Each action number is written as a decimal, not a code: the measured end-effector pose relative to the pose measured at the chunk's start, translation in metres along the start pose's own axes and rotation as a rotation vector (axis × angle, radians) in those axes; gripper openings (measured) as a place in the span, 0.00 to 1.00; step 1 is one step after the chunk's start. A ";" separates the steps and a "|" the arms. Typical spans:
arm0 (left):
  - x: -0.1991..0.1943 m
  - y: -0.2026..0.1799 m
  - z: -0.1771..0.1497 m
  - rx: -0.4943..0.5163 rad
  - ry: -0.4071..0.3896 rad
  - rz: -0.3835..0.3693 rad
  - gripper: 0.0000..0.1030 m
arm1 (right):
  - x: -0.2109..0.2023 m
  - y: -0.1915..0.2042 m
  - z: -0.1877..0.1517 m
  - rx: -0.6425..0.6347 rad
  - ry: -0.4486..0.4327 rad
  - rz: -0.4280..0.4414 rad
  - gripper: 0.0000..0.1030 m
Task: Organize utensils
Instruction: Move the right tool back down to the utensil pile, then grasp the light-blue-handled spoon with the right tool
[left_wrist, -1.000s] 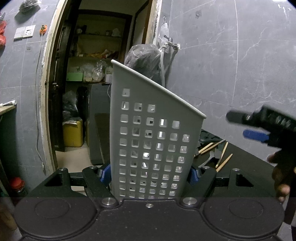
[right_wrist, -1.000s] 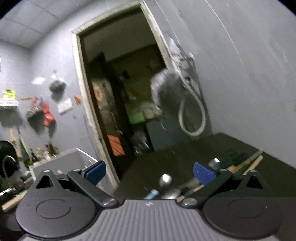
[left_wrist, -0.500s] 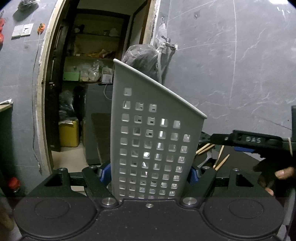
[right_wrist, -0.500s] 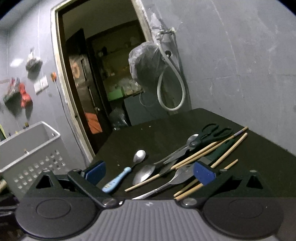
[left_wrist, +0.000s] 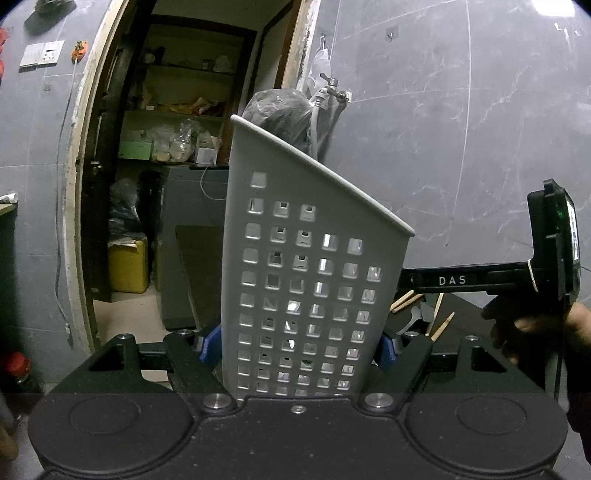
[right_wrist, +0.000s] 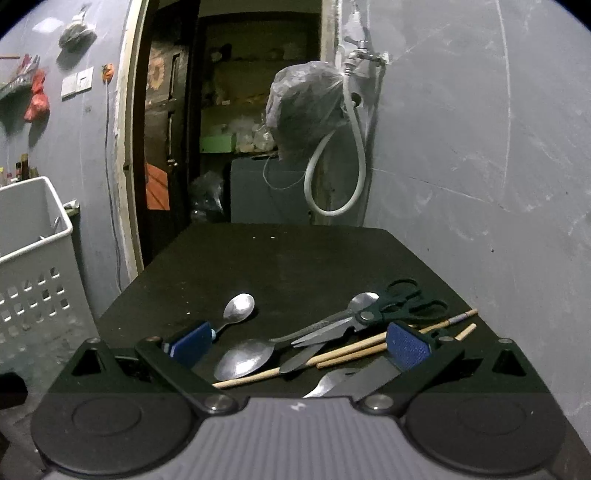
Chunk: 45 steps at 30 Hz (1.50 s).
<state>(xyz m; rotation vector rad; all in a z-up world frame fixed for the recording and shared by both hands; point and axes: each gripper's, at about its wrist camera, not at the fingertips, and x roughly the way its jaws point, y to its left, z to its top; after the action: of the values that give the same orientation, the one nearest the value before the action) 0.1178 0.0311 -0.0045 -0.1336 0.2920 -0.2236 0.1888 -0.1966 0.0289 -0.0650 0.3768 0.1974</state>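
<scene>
My left gripper (left_wrist: 299, 347) is shut on a grey perforated utensil basket (left_wrist: 310, 280), which stands upright and tilted between its blue pads. The same basket (right_wrist: 33, 266) shows at the left edge of the right wrist view. My right gripper (right_wrist: 299, 343) is open and hangs low over a pile of utensils on the black table (right_wrist: 295, 258): a small blue-handled spoon (right_wrist: 240, 308), a large spoon (right_wrist: 245, 358), black-handled scissors (right_wrist: 369, 314), wooden chopsticks (right_wrist: 369, 347), a knife (right_wrist: 306, 360) and a fork (right_wrist: 328, 384). Nothing is between its pads.
A grey wall runs along the table's right side. An open doorway (right_wrist: 221, 147) with shelves lies beyond the far edge. A tap with a white hose (right_wrist: 354, 147) and a dark bag (right_wrist: 303, 107) hang at the corner. A hand (left_wrist: 524, 328) holds the right tool.
The right gripper swung from facing the doorway to facing the table, rolled level and dropped closer to the utensils. In the left view it came in behind the basket. The basket stayed held.
</scene>
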 end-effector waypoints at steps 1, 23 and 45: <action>0.001 0.001 0.000 -0.001 0.000 -0.002 0.75 | 0.001 0.001 0.001 -0.006 0.002 0.000 1.00; 0.004 0.004 -0.002 -0.011 -0.005 -0.017 0.75 | 0.042 0.029 0.024 -0.290 0.070 0.006 1.00; 0.004 -0.001 0.005 0.002 0.003 0.006 0.76 | 0.143 0.008 0.052 -0.283 0.235 0.464 1.00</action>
<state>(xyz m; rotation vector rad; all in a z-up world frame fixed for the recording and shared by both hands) 0.1231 0.0294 -0.0009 -0.1304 0.2956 -0.2181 0.3358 -0.1580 0.0238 -0.2821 0.5938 0.7055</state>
